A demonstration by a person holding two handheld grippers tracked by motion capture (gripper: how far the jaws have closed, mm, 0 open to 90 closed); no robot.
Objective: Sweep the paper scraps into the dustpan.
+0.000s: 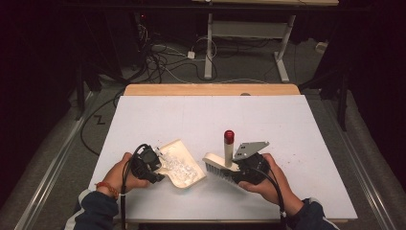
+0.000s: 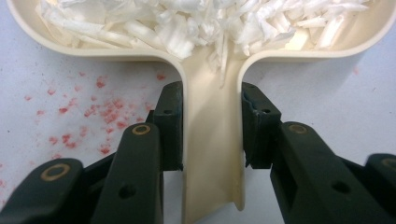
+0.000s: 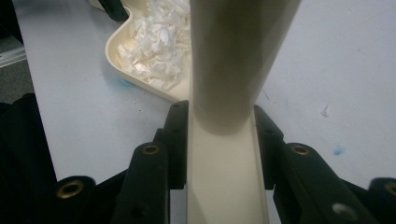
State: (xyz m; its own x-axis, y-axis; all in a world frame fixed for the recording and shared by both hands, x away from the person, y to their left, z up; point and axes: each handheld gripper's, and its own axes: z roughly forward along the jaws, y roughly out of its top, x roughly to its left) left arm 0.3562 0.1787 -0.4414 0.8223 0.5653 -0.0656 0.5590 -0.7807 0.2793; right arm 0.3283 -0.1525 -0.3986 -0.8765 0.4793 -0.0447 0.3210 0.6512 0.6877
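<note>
Near the table's front edge, left gripper clenched the dustpan's handle, pan full of white scraps. Right gripper gripped the brush (red-tipped handle upright), just right of the pan. Sweeping looked finished; next probably lifting the pan level to empty it.

On the table, the dustpan is lying left of the brush, just beside it; paper scraps are sitting in the dustpan.
</note>
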